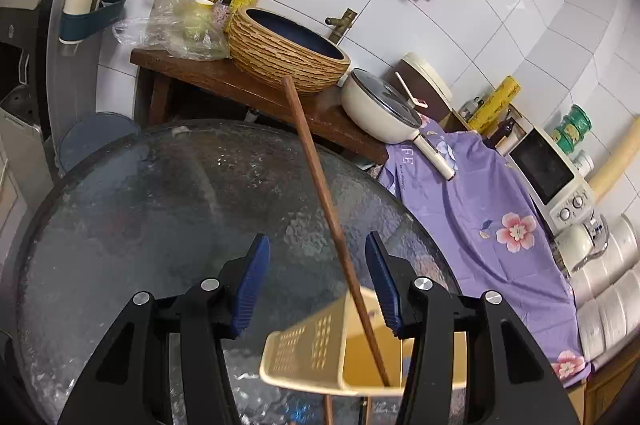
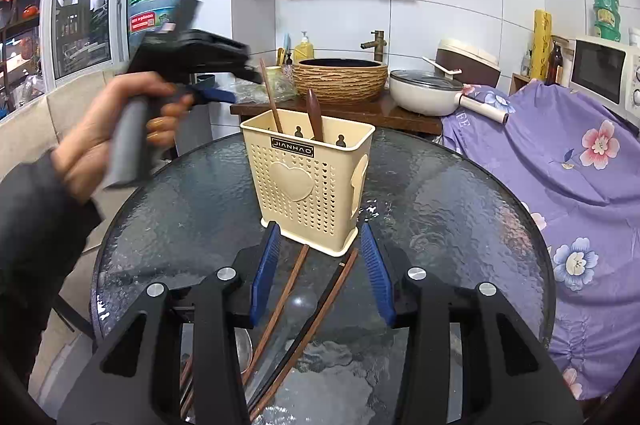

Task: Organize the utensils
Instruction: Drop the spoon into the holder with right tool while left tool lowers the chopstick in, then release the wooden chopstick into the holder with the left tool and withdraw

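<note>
Utensil holder (image 2: 310,181) stands on our glass surface (image 2: 460,225).
Both our left gripper (image 1: 316,281) and right gripper (image 2: 320,273) are released; loose chopsticks (image 2: 316,317) lie before the holder.

Round textured-glass table (image 2: 460,209) with cream perforated utensil holder (image 2: 308,177) upright, wooden chopsticks (image 2: 280,305) flat before it.

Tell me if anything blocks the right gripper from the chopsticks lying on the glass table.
Nothing visible does. The right gripper is open, and the loose chopsticks lie on the glass table directly between its fingers. The utensil holder stands just beyond them.
</note>
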Demonstrator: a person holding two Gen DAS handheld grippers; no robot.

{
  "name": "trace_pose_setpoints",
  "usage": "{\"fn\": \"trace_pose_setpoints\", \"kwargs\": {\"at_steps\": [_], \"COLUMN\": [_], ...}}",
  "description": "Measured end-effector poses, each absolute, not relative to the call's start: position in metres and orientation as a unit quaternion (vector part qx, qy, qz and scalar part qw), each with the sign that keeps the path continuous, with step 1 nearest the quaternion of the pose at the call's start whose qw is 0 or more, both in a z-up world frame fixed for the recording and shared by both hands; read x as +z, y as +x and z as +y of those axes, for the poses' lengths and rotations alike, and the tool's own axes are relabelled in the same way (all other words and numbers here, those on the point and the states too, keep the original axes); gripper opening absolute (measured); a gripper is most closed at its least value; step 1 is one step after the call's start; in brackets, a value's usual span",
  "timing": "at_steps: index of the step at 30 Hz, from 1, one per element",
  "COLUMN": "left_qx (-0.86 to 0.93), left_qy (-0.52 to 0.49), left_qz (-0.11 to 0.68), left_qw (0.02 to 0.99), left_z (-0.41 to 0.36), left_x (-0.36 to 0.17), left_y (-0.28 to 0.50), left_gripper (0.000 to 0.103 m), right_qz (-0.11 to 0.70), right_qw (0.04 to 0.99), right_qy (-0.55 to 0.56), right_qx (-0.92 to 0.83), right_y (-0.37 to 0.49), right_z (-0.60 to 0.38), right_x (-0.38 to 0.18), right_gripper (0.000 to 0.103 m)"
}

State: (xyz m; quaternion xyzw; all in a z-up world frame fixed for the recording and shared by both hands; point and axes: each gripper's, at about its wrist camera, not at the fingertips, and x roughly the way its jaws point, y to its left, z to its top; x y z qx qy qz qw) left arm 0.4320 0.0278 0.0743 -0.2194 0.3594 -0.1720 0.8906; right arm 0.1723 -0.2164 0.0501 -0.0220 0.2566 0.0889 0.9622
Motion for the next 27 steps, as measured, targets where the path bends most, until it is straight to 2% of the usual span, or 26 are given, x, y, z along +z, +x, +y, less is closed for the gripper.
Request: {"fn": "trace_pose_setpoints", "kwargs": {"at_steps": [3,6,8,11,17,27], "left_qx": [-0.161,-0.16,-0.165,-0.165,-0.175,-0.202], "left_qy": [-0.217,-0.23,-0.234,-0.21,-0.197,-0.089], "left_qz": [0.364,0.362,0.359,0.358,0.347,0.257], "left_qw": [0.892,0.889,0.888,0.895,0.9,0.941], "left_z": [0.021,0.022,0.023,0.018,0.015,-0.02], "left_x": [0.072,0.069,0.07,0.075,0.086,0.123], "left_y": [0.447,0.455,0.456,0.458,0.451,0.384], "left_gripper": [0.048,0.037,0.021,0.014,0.009,0.006], "right_qz": [0.255,0.257,0.26,0.263,0.258,0.246], "right_qw": [0.963,0.963,0.962,0.961,0.963,0.966], "right_qy": [-0.026,-0.024,-0.024,-0.019,-0.01,0.002], "right_qx": [0.082,0.079,0.077,0.079,0.082,0.076], "right_y": [0.17,0.171,0.175,0.178,0.18,0.179], "right_z": [-0.22,-0.224,-0.226,-0.227,-0.229,-0.236], "right_x": [0.051,0.051,0.05,0.048,0.048,0.052], "right_gripper": [0.043,0.043,0.043,0.043,0.043,0.043]}}
